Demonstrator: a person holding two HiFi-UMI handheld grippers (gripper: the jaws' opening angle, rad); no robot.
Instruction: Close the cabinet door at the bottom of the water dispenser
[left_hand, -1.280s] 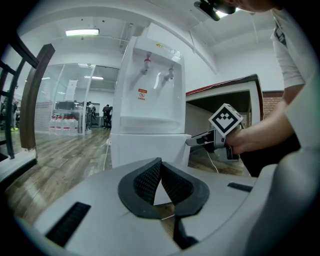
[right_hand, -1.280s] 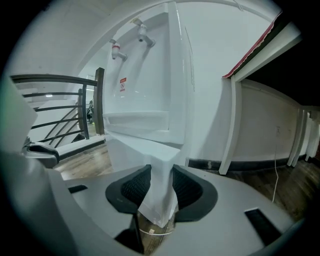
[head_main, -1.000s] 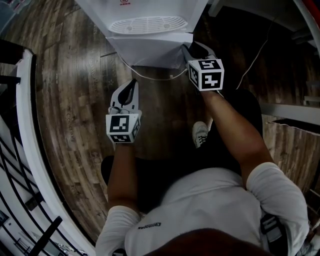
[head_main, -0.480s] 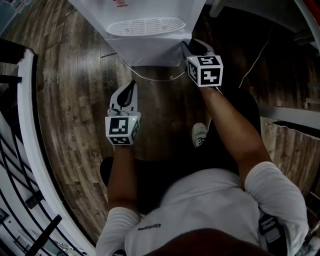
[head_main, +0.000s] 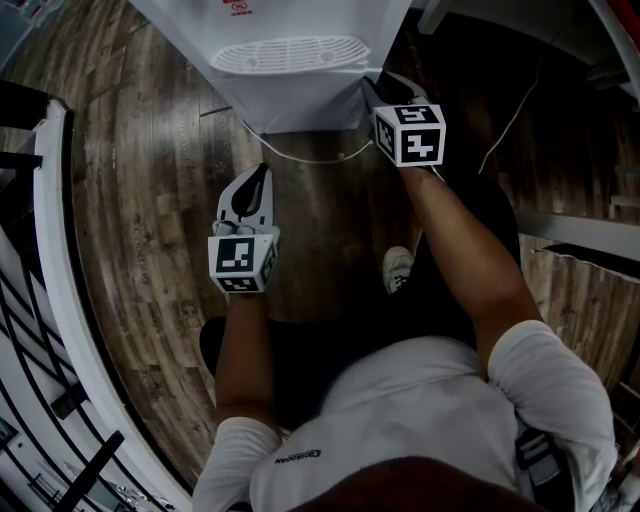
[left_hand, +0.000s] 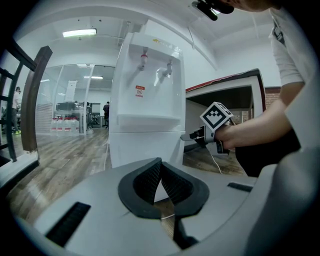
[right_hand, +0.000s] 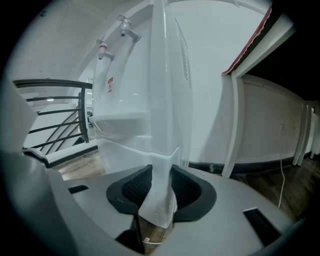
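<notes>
The white water dispenser (head_main: 290, 50) stands at the top of the head view. Its bottom cabinet door (head_main: 300, 108) faces me below the drip tray. My right gripper (head_main: 375, 95) is at the door's right edge. In the right gripper view that thin white door edge (right_hand: 162, 125) runs upright between the black pads (right_hand: 135, 189), which are shut on it. My left gripper (head_main: 262, 172) hangs over the wooden floor in front of the dispenser, apart from it, shut with nothing in it. The left gripper view shows the dispenser (left_hand: 145, 100) ahead and the right gripper (left_hand: 187, 136) at its side.
A white cable (head_main: 300, 157) lies on the floor before the dispenser. A curved white railing (head_main: 60, 250) runs down the left. My shoe (head_main: 397, 268) is below the right arm. A white wall post (right_hand: 235, 125) stands right of the dispenser.
My right gripper has moved slightly toward the dispenser with the door edge between its pads. The left gripper has stayed where it was.
</notes>
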